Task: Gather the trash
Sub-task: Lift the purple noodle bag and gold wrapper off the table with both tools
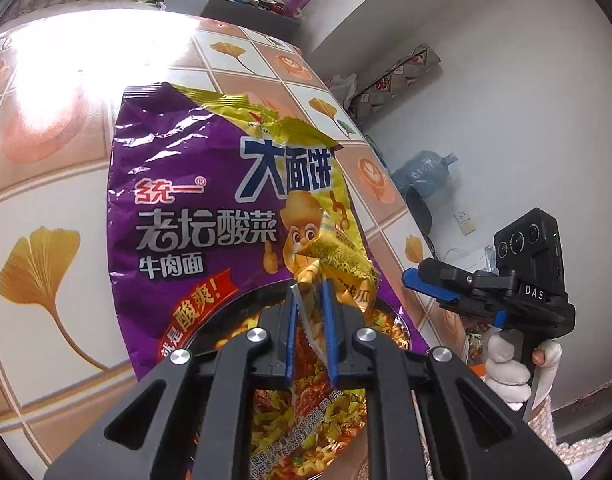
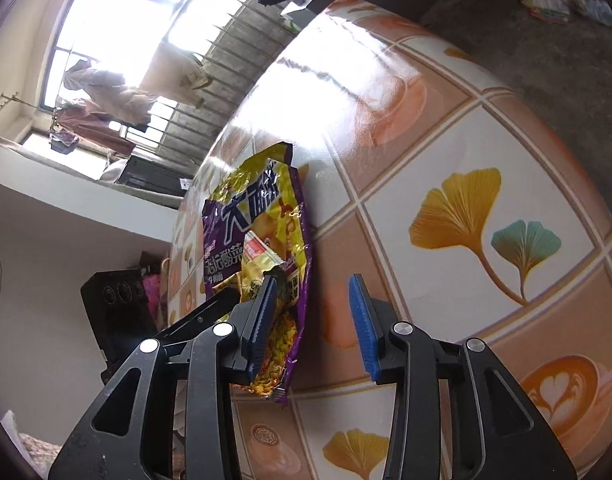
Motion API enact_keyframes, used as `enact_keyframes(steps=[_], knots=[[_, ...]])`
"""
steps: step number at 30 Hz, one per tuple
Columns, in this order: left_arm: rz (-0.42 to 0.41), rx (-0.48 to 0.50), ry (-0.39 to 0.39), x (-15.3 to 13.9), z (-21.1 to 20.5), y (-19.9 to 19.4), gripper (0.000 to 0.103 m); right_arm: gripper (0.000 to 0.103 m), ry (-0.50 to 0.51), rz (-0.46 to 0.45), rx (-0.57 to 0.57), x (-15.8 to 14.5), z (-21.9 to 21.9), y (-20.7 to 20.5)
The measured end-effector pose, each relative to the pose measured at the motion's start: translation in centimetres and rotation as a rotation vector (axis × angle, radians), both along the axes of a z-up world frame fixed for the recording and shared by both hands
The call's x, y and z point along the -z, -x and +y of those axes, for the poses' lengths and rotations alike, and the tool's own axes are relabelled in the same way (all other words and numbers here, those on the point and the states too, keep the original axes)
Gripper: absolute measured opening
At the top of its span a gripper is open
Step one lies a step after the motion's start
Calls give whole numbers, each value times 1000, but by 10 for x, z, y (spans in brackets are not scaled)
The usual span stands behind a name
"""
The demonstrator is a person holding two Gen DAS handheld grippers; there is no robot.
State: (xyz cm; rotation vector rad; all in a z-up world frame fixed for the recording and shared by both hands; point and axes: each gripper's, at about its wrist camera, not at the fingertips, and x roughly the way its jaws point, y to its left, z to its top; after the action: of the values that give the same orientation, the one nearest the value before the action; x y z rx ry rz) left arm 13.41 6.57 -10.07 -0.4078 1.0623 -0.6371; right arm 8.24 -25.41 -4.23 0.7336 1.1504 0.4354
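Two grippers on my feeds, one piece of trash being handled. My left gripper point(image 1: 310, 300) is clenched on a small yellow sachet point(image 1: 338, 256); its jaws pinch the crinkled foil near the tips, and the sachet sticks up just above the wrapper point(image 1: 210, 208), the big purple noodle bag lying flat on the table point(image 1: 46, 200) near its right edge as the left view has it. I can't tell whether the sachet is clear of the wrapper or touching it. My right gripper point(image 2: 314, 312) stands released, jaws well apart with only tablecloth between them; it sits just beside the wrapper point(image 2: 266, 240), and the left jaw overlaps the bag's edge in the right view, but contact I can't confirm. In the left view it hangs off the table's right edge, gloved hand point(image 1: 510, 364) on its handle. Step in hand, I judge: sachet picked, wrapper still to collect. Next move calls for carrying the sachet to a bin, or closing the right jaws on the wrapper's near edge; the thin film lies flat, so a raised crease is the spot. No bin shows in either view. The wrapper's near end is cut off behind my left jaws. Glare washes out the table's far corner. Clutter at the far edge is too small to name.
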Motion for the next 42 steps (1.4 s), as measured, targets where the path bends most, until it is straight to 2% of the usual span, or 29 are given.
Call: enact_keyframes(steps=[7,10,12,14,20,23,26,30,35,39,42], knots=[[7,2,25,3,4,3,11,32,-48,27,-14,8,22,-10],[2,4,38,4,5,4,11,22,-33,39,-35,7,27,-13],[0,-2,49,4,5,4,11,8,-8,43,-40,8,30,-12],[-4,-10,54,3,5,5,10,2,12,45,-41,9,32,-10],[-78,-35,-10,-18,22,10,9,0,60,7,-2,-3,11,-1],[-67,-42,-92,-14,23,8,9,0,20,-16,18,-10,-2,4],[-50,-42,-67,-9,23,8,9,4,-85,-35,14,-12,-2,9],[-51,-39,-66,-7,19,7,9,8,-100,-36,7,-9,8,10],[-54,-29,-69,-7,18,5,9,9,-4,-41,-10,-7,31,5],[-54,-25,-74,-8,15,3,9,9,200,-67,-23,-5,53,4],[-55,-23,-81,-10,13,2,9,3,282,-96,-31,-5,63,5]])
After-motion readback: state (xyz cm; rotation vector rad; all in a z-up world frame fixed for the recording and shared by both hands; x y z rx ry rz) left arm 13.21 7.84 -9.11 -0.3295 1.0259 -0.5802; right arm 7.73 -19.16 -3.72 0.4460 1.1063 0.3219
